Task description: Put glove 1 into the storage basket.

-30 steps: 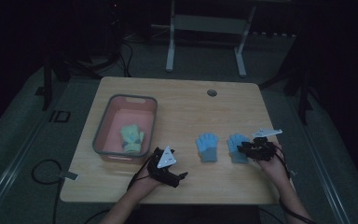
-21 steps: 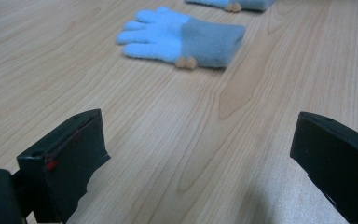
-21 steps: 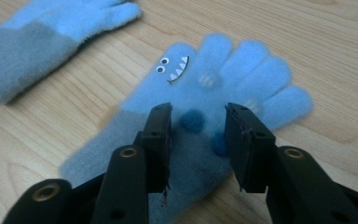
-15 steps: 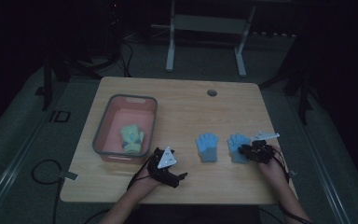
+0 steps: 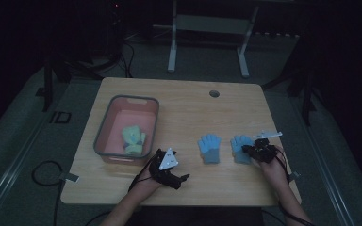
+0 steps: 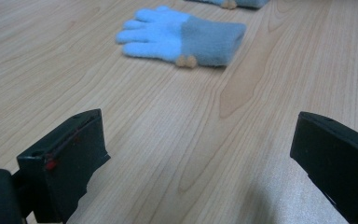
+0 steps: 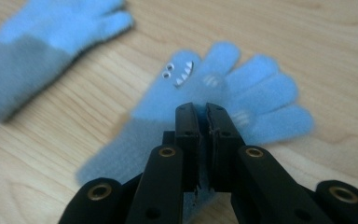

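Two blue gloves lie fingers-away on the wooden table (image 5: pixel 184 101). The left blue glove (image 5: pixel 209 148) (image 6: pixel 182 32) (image 7: pixel 42 37) lies free. My right gripper (image 5: pixel 246 149) (image 7: pixel 203 123) rests on the right blue glove (image 5: pixel 238 143) (image 7: pixel 247 88), which has a small monster face. Its jaws have just been closing and now stand shut, with the glove's fabric pinched between them near the cuff. My left gripper (image 5: pixel 180 181) (image 6: pixel 198 135) sits low over bare wood near the front edge, open with nothing between its jaws, pointing toward the left glove.
A pink bin with a grey rim (image 5: pixel 104 127) stands at the table's left and holds a yellow-green glove pair (image 5: pixel 133 139). A round hole (image 5: pixel 214 93) is near the far edge. A metal stand (image 5: pixel 207 28) and cables are on the floor beyond.
The right hand has shifted very slightly over the right glove. The left hand, both gloves and the bin have not moved.
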`<state>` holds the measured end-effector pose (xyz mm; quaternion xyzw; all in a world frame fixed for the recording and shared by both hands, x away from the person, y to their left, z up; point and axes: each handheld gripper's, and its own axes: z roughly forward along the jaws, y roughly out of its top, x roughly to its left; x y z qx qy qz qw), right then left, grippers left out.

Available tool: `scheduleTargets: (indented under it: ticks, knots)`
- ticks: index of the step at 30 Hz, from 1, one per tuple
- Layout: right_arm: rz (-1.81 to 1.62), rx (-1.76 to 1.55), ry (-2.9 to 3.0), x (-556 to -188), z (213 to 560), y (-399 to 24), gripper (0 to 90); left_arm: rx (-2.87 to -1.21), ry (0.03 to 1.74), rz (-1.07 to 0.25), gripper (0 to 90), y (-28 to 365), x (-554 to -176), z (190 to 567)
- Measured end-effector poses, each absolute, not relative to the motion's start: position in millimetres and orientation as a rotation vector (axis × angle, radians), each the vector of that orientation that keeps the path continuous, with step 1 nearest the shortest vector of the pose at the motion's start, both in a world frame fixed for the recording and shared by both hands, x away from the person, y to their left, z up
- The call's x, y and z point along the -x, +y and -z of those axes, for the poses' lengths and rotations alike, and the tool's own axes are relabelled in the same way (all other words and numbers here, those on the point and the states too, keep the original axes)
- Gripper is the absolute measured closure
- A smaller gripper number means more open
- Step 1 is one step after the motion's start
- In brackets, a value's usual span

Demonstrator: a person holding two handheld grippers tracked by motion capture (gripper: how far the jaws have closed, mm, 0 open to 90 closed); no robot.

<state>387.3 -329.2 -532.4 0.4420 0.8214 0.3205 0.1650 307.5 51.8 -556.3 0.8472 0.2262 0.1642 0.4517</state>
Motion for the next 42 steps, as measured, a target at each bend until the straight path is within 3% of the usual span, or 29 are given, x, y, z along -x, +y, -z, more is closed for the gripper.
scheduleTargets:
  ticks: [22, 34, 42]
  knots:
    - [-1.117, -1.089, 2.336, -379, 464, -290, 85.3, -2.1, 0.554, -0.418, 3.0, 51, -308, 556]
    - [-1.152, -1.002, 2.434, -382, 471, -250, 85.2, -2.08, 0.558, -0.418, 3.0, 53, -308, 554]
    - [-1.115, -0.981, 2.521, -387, 494, -229, 85.2, -2.074, 0.558, -0.412, 3.0, 53, -307, 554]
